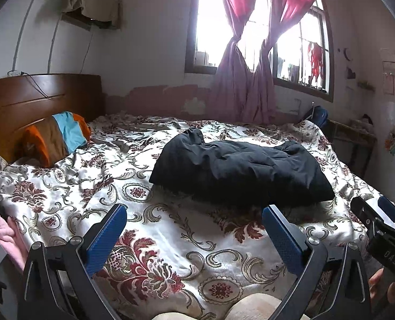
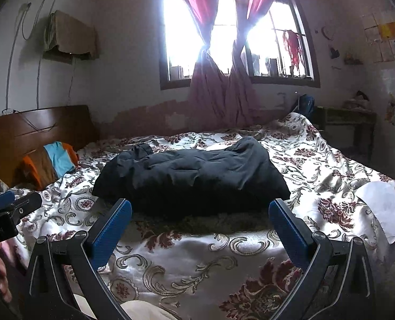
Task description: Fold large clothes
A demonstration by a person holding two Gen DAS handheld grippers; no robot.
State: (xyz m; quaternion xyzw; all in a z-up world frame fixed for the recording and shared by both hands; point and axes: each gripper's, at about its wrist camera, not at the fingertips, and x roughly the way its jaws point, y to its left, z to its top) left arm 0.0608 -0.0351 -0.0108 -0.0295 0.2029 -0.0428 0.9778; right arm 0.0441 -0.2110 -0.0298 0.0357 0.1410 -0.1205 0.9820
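A dark puffy garment lies in a compact folded bundle on the flower-patterned bedspread, near the middle of the bed. In the right wrist view the same garment sits straight ahead. My left gripper hovers open over bare bedspread, short of the garment's near edge, nothing between its blue pads. My right gripper is also open, its fingers framing the near edge of the bundle without touching it. Each gripper shows at the edge of the other's view.
A wooden headboard stands at the left with an orange, brown and blue pillow against it. A white sheet of paper lies on the bed's right side. Knotted pink curtains hang at the far window. A small table stands far right.
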